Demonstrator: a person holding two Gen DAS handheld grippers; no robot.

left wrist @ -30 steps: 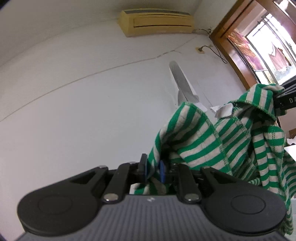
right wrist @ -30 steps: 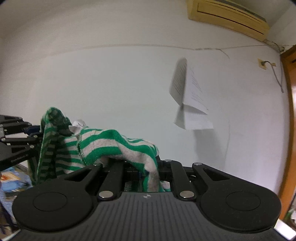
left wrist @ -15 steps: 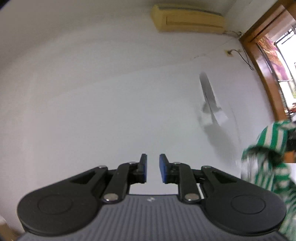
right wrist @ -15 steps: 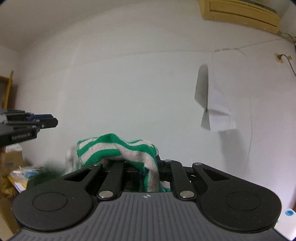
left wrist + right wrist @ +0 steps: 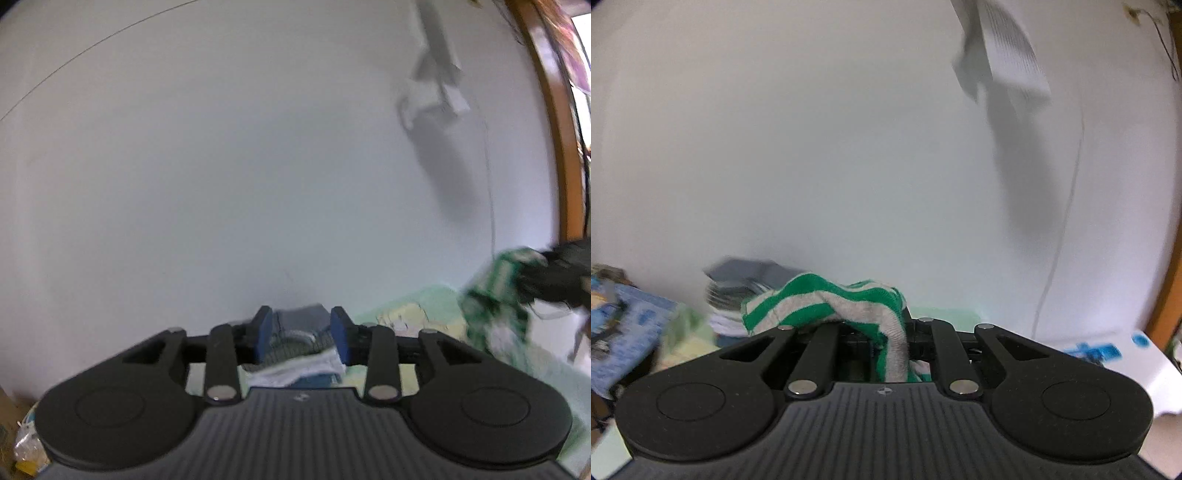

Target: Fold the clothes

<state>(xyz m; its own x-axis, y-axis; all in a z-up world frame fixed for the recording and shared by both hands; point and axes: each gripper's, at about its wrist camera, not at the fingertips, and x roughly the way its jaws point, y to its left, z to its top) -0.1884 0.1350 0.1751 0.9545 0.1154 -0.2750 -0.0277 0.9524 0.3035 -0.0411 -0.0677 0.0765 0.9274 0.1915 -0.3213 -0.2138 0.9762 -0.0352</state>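
Right claw (image 5: pixel 892 343), clamped on the green-striped garment (image 5: pixel 827 304), which drapes over its left linkage. Left claw (image 5: pixel 302 334), blue pads parting with nothing gripped; beyond them lies a stack of folded clothes (image 5: pixel 295 347). Farther right of the left claw, the striped garment hangs blurred over a pale green bed (image 5: pixel 424 306), with the white wall (image 5: pixel 221 166) behind.

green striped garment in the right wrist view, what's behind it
Behind the green striped garment sits a stack of folded clothes, grey on top, by the white wall. The garment covers the stack's right side and the right gripper's jaws.
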